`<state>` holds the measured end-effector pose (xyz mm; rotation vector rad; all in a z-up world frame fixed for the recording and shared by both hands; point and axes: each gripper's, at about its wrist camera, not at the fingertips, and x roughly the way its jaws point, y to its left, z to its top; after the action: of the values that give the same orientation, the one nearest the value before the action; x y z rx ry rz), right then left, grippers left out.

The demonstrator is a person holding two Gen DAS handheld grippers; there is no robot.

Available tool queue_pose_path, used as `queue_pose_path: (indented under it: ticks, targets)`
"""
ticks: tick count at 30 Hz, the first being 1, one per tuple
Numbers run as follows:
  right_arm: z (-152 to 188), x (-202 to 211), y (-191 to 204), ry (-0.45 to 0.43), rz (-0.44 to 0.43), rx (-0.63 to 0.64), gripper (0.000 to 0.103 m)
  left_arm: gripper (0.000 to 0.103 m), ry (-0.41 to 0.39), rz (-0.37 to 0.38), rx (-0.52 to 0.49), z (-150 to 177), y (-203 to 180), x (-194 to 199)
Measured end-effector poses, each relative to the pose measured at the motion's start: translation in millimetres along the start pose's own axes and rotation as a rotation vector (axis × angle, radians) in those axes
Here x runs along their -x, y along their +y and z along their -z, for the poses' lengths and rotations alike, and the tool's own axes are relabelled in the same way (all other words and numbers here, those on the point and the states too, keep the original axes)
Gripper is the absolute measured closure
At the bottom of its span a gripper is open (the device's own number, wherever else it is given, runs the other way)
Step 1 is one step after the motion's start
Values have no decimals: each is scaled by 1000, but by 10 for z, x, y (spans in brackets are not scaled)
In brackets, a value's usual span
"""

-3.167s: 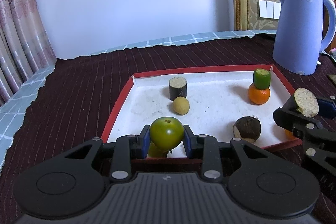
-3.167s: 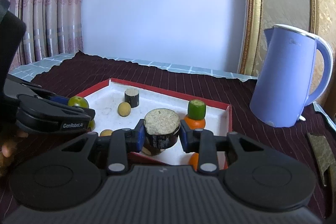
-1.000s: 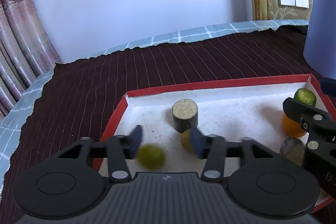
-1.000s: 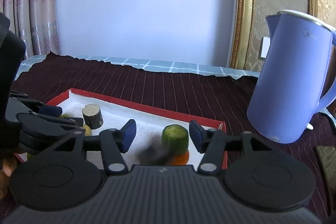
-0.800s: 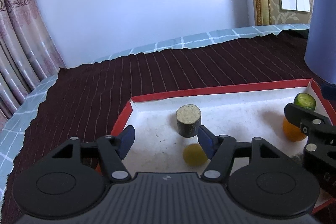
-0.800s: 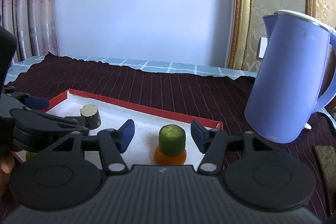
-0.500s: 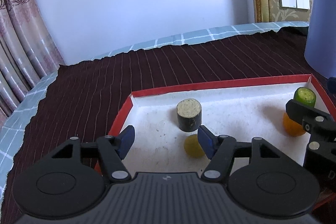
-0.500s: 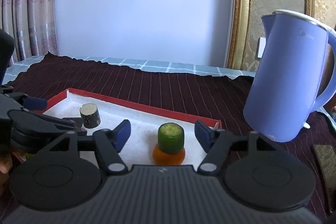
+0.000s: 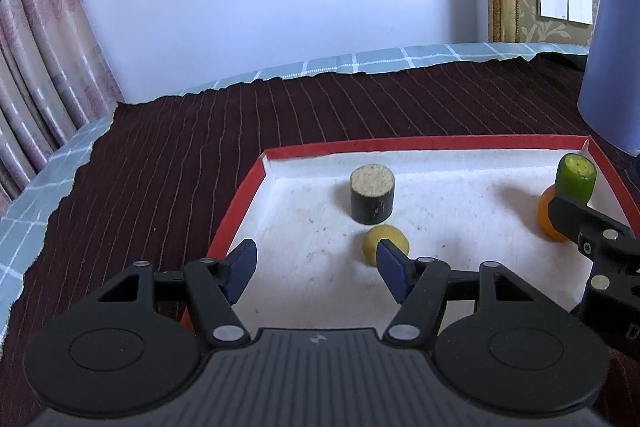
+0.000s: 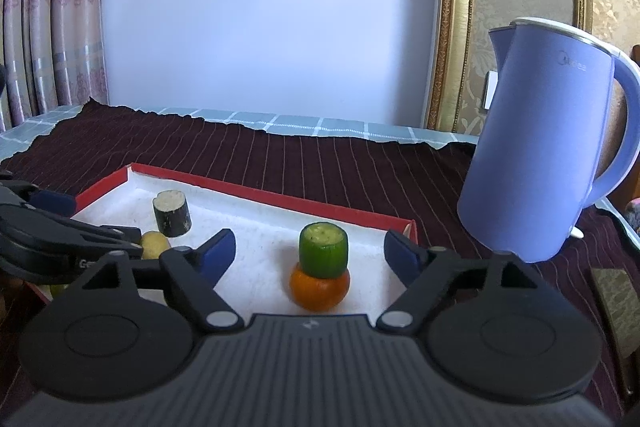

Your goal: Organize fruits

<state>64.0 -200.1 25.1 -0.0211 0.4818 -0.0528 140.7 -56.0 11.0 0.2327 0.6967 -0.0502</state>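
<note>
A red-rimmed white tray (image 9: pixel 248 203) lies on the dark striped cloth; it also shows in the right wrist view (image 10: pixel 256 193). In it stand a dark cut cylinder (image 9: pixel 372 194) (image 10: pixel 172 213), a small yellow fruit (image 9: pixel 382 246) (image 10: pixel 154 244), and a green cut piece (image 9: pixel 575 179) (image 10: pixel 323 250) stacked on an orange (image 10: pixel 319 287) (image 9: pixel 547 217). My left gripper (image 9: pixel 314 271) is open and empty above the tray's near left part. My right gripper (image 10: pixel 308 253) is open and empty, with the green-on-orange stack between its jaws' line of sight.
A blue electric kettle (image 10: pixel 540 167) stands on the cloth right of the tray. Curtains (image 9: pixel 36 67) hang at the left and a gold frame (image 10: pixel 446 19) at the back. A flat dark object (image 10: pixel 614 301) lies at the far right. A green fruit edge (image 10: pixel 58 290) peeks below the left gripper.
Both grippers let go of their pieces, the green fruit and the cut dark piece, opened wide and drew back and up from the tray. Over the last half second they barely moved.
</note>
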Motion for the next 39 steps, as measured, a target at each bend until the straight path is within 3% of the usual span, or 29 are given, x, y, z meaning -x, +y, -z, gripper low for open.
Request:
queue_pose_path:
  ticks: [7, 16, 20, 30, 33, 39]
  targets:
    - [54, 103, 39, -11, 1, 12, 7, 37, 23, 18, 37, 116, 132, 51]
    - [137, 249, 87, -22, -8, 21, 0, 37, 29, 25, 93, 233, 281, 164]
    - [188, 316, 94, -22, -13, 17, 0, 25, 22, 22, 105, 305, 318, 222]
    - [330, 511, 128, -14, -44, 6, 0, 24, 3, 16, 116, 518, 343, 388]
    - [379, 562, 146, -4, -67, -3, 0, 18, -30, 2, 130, 601, 348, 449]
    - [488, 652, 201, 17, -101, 5, 0, 17, -51, -6, 133, 703, 371, 572]
